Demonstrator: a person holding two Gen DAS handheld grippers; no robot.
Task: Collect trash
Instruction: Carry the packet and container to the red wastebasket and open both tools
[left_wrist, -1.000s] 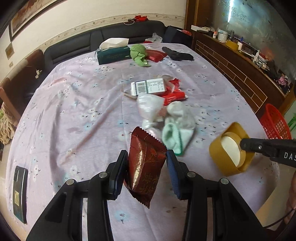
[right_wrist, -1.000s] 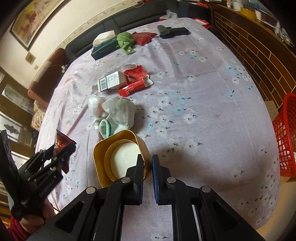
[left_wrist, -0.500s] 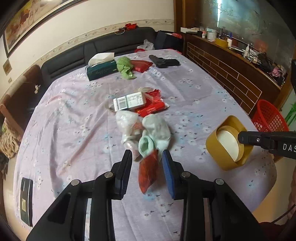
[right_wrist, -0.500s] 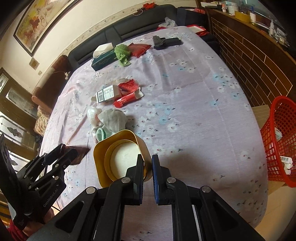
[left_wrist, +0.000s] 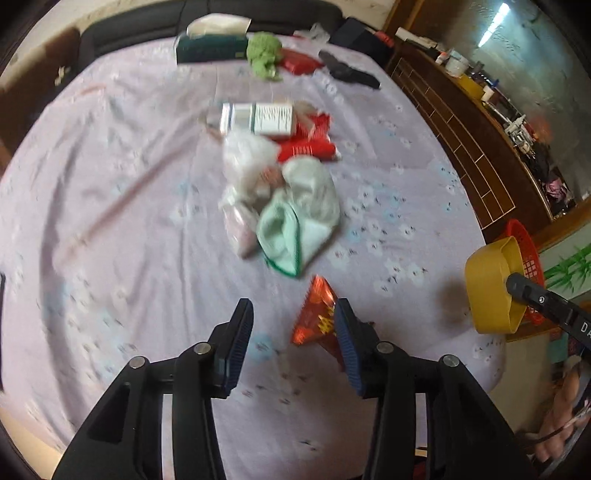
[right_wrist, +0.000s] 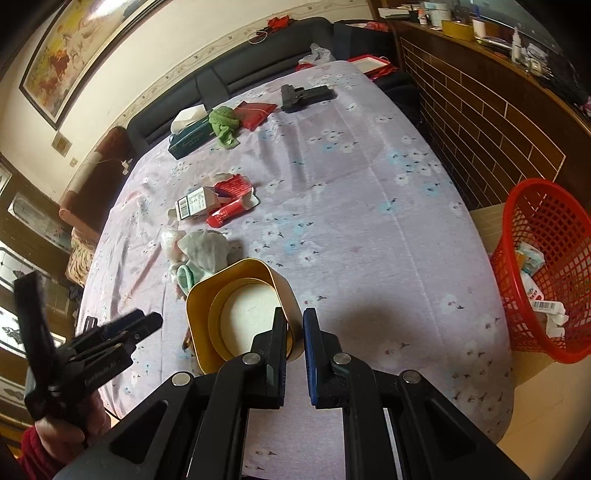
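Our left gripper (left_wrist: 291, 332) gapes wide, the red wrapper (left_wrist: 316, 314) lying loose on the table (left_wrist: 110, 221) against its right finger, light and crinkly, best pinched by an edge; our right gripper (right_wrist: 294, 332) clamps the tin (right_wrist: 240, 314) wall.

The left wrist view is smeared by motion, so the print on the white carton (left_wrist: 257, 119) cannot be read. The red snack wrapper (left_wrist: 316, 316) is partly hidden behind the left claw's (left_wrist: 293, 341) right finger. In the right wrist view, the gold tin (right_wrist: 242, 314) covers most of that wrapper. The red basket (right_wrist: 546, 266) is cut off by the picture's edge.
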